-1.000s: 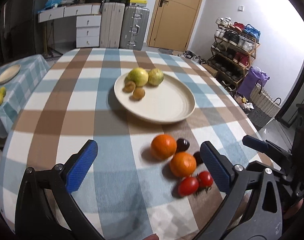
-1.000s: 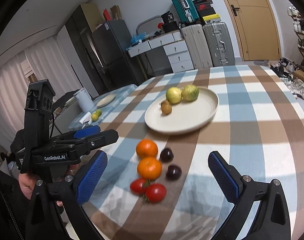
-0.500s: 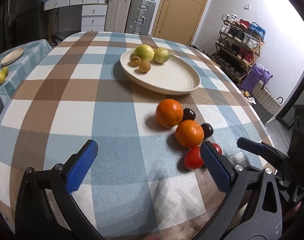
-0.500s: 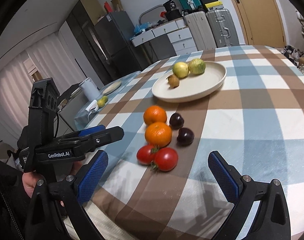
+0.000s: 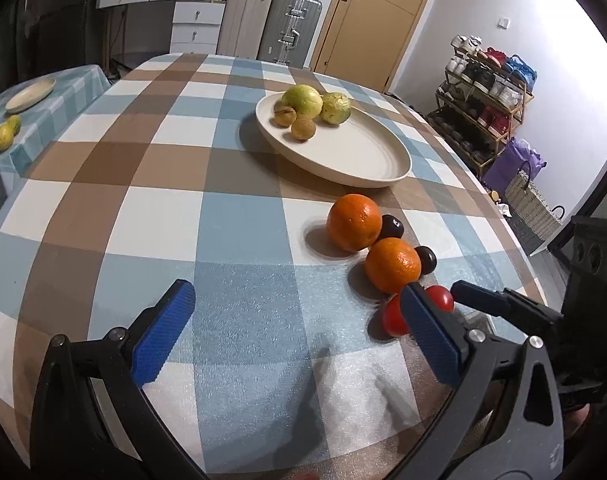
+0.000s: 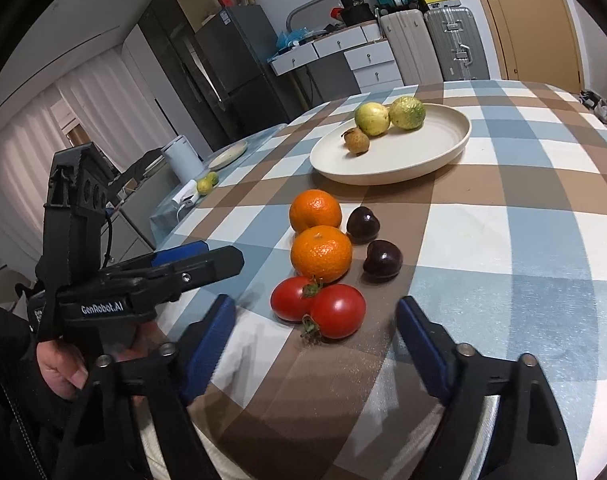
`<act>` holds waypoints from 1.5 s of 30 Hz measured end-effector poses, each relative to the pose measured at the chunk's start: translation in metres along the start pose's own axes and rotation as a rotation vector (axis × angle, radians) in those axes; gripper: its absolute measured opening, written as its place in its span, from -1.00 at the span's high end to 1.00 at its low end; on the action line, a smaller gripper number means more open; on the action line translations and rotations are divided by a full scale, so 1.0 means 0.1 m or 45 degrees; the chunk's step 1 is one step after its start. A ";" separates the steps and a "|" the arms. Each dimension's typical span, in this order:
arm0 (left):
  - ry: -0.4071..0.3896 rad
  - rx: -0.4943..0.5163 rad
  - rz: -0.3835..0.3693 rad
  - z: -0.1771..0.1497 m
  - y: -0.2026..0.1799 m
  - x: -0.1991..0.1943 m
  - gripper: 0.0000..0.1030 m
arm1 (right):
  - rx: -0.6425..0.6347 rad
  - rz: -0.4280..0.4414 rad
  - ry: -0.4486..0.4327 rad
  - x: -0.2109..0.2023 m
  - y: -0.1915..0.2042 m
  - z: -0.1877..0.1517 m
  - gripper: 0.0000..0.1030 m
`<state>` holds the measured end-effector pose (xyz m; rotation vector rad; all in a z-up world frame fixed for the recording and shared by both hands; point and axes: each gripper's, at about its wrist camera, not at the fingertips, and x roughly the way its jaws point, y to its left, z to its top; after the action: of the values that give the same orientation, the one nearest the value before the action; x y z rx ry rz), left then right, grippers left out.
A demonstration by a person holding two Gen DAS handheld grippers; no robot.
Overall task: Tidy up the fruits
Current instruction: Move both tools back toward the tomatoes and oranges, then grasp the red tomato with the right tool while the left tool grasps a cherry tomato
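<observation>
A cream plate [image 5: 355, 152] [image 6: 435, 148] on the checked tablecloth holds two green-yellow fruits [image 5: 303, 101] and two small brown ones [image 5: 302, 129]. In front of it lie two oranges [image 6: 321, 254] [image 5: 392, 265], two dark plums [image 6: 382, 260] and two red tomatoes [image 6: 337, 311] [image 5: 393, 318]. My right gripper [image 6: 315, 328] is open, low over the table, with the tomatoes just ahead between its fingers. My left gripper [image 5: 295, 328] is open and empty, to the left of the fruit row; it shows in the right wrist view [image 6: 159, 276].
The round table's front edge is close below both grippers. A side table at the left carries a small plate [image 5: 29, 94], lemons [image 5: 5, 136] and a white jug [image 6: 181, 158]. Suitcases, drawers, a fridge, a door and a shoe rack stand around the room.
Both grippers have dropped lower and moved forward toward the loose fruit. The right gripper's fingers have narrowed somewhat and now frame the tomatoes. No fruit has moved.
</observation>
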<state>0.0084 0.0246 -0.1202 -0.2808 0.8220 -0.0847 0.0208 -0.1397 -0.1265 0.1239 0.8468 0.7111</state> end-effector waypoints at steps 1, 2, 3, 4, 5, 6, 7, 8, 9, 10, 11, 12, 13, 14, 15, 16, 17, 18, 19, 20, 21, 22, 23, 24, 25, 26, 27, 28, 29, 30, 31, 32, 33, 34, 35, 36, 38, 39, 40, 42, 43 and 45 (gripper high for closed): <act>0.001 0.003 0.007 0.00 0.00 0.01 -0.98 | -0.003 -0.004 0.008 0.03 0.00 0.00 -0.55; 0.002 0.004 0.009 0.00 0.00 0.01 -0.98 | -0.003 -0.003 0.011 0.04 0.00 0.00 -0.49; 0.006 0.005 0.007 0.00 0.00 0.02 -0.98 | -0.003 -0.002 0.013 0.05 -0.01 0.00 -0.43; 0.010 0.003 0.007 -0.01 0.01 0.03 -0.98 | -0.002 -0.001 0.018 0.06 -0.01 -0.01 -0.32; 0.013 0.003 0.008 -0.01 0.01 0.05 -0.98 | -0.002 -0.001 0.022 0.07 -0.01 -0.01 -0.27; 0.019 0.003 0.007 -0.01 0.00 0.06 -0.98 | -0.003 -0.001 0.027 0.09 -0.02 -0.01 -0.24; 0.023 0.002 0.005 -0.01 0.00 0.07 -0.98 | -0.002 0.005 0.029 0.09 -0.02 -0.01 -0.17; 0.025 0.001 0.003 -0.01 0.00 0.08 -0.98 | -0.002 0.014 0.031 0.10 -0.03 -0.02 -0.09; 0.027 0.003 0.004 -0.01 0.00 0.09 -0.98 | -0.001 0.018 0.032 0.10 -0.03 -0.02 -0.05; 0.030 0.003 0.005 -0.02 -0.01 0.10 -0.98 | -0.004 0.012 0.032 0.11 -0.04 -0.02 0.02; 0.032 0.001 0.004 -0.02 -0.01 0.11 -0.98 | -0.005 0.004 0.034 0.11 -0.05 -0.02 0.13; 0.033 0.000 0.003 -0.02 -0.02 0.12 -0.98 | 0.004 -0.002 0.036 0.12 -0.07 -0.02 0.19; 0.036 0.000 0.005 -0.02 -0.02 0.12 -0.98 | 0.013 -0.002 0.036 0.12 -0.09 -0.03 0.32; 0.038 -0.001 0.007 -0.02 -0.03 0.11 -0.98 | 0.027 -0.006 0.031 0.11 -0.11 -0.03 0.38; 0.036 -0.003 0.000 -0.02 -0.03 0.11 -0.98 | 0.039 -0.002 0.030 0.11 -0.13 -0.03 0.38; 0.035 0.002 0.000 -0.02 -0.04 0.10 -0.98 | 0.038 -0.002 0.031 0.11 -0.13 -0.03 0.39; 0.033 0.009 0.005 -0.02 -0.05 0.10 -0.98 | 0.033 -0.005 0.031 0.10 -0.13 -0.03 0.39; 0.030 0.013 0.009 -0.01 -0.05 0.09 -0.98 | 0.029 -0.007 0.031 0.10 -0.13 -0.03 0.39; 0.027 0.014 0.005 -0.01 -0.06 0.09 -0.98 | 0.030 -0.005 0.028 0.09 -0.13 -0.04 0.40; 0.030 0.016 0.000 0.00 -0.07 0.09 -0.98 | 0.036 0.000 0.023 0.08 -0.14 -0.04 0.40; 0.032 0.017 -0.001 0.00 -0.07 0.09 -0.98 | 0.047 0.004 0.014 0.06 -0.15 -0.05 0.40; 0.036 0.019 -0.001 -0.01 -0.08 0.09 -0.98 | 0.059 0.013 0.007 0.05 -0.17 -0.06 0.40; 0.040 0.021 -0.004 -0.01 -0.09 0.10 -0.98 | 0.069 0.019 0.001 0.04 -0.19 -0.07 0.40; 0.043 0.022 -0.007 -0.01 -0.10 0.10 -0.98 | 0.079 0.022 -0.008 0.01 -0.21 -0.08 0.40; 0.048 0.025 -0.014 -0.02 -0.12 0.11 -0.98 | 0.084 0.022 -0.017 -0.01 -0.22 -0.09 0.40; 0.054 0.028 -0.030 -0.02 -0.14 0.12 -0.98 | 0.087 0.021 -0.024 -0.02 -0.22 -0.09 0.40; 0.066 0.032 -0.052 -0.03 -0.16 0.13 -0.98 | 0.090 0.023 -0.030 -0.04 -0.23 -0.09 0.40; 0.077 0.037 -0.068 -0.04 -0.19 0.14 -0.97 | 0.093 0.023 -0.039 -0.06 -0.23 -0.09 0.40; 0.091 0.048 -0.080 -0.04 -0.23 0.16 -0.98 | 0.092 0.022 -0.049 -0.09 -0.24 -0.09 0.40; 0.100 0.062 -0.085 -0.05 -0.27 0.17 -0.98 | 0.091 0.022 -0.057 -0.11 -0.24 -0.09 0.40; 0.112 0.084 -0.090 -0.07 -0.33 0.20 -0.97 | 0.089 0.028 -0.063 -0.14 -0.24 -0.08 0.40; 0.122 0.102 -0.094 -0.08 -0.37 0.21 -0.98 | 0.087 0.032 -0.069 -0.15 -0.25 -0.08 0.40; 0.133 0.121 -0.099 -0.09 -0.42 0.24 -0.98 | 0.085 0.028 -0.078 -0.17 -0.25 -0.08 0.40; 0.142 0.139 -0.103 -0.10 -0.48 0.26 -0.98 | 0.086 0.027 -0.079 -0.19 -0.25 -0.08 0.40; 0.147 0.153 -0.107 -0.11 -0.52 0.28 -0.98 | 0.089 0.033 -0.078 -0.20 -0.26 -0.08 0.40; 0.152 0.168 -0.108 -0.11 -0.57 0.30 -0.98 | 0.092 0.030 -0.084 -0.21 -0.27 -0.08 0.40; 0.158 0.194 -0.103 -0.11 -0.64 0.34 -0.97 | 0.099 0.022 -0.099 -0.26 -0.29 -0.09 0.40; 0.160 0.200 -0.104 -0.12 -0.65 0.35 -0.97 | 0.100 0.017 -0.104 -0.27 -0.29 -0.09 0.40; 0.165 0.199 -0.122 -0.12 -0.66 0.36 -0.97 | 0.104 0.008 -0.112 -0.29 -0.31 -0.10 0.40; 0.172 0.179 -0.199 -0.11 -0.67 0.37 -0.89 | 0.115 -0.005 -0.118 -0.31 -0.35 -0.12 0.40; 0.179 0.175 -0.202 -0.11 -0.67 0.38 -0.83 | 0.122 -0.009 -0.116 -0.32 -0.37 -0.12 0.40; 0.172 0.182 -0.186 -0.10 -0.68 0.39 -0.59 | 0.136 -0.015 -0.116 -0.34 -0.42 -0.14 0.40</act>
<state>0.0297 -0.0497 -0.1349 -0.2014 0.9243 -0.3005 0.0170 -0.1951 -0.1296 0.2449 0.7979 0.6444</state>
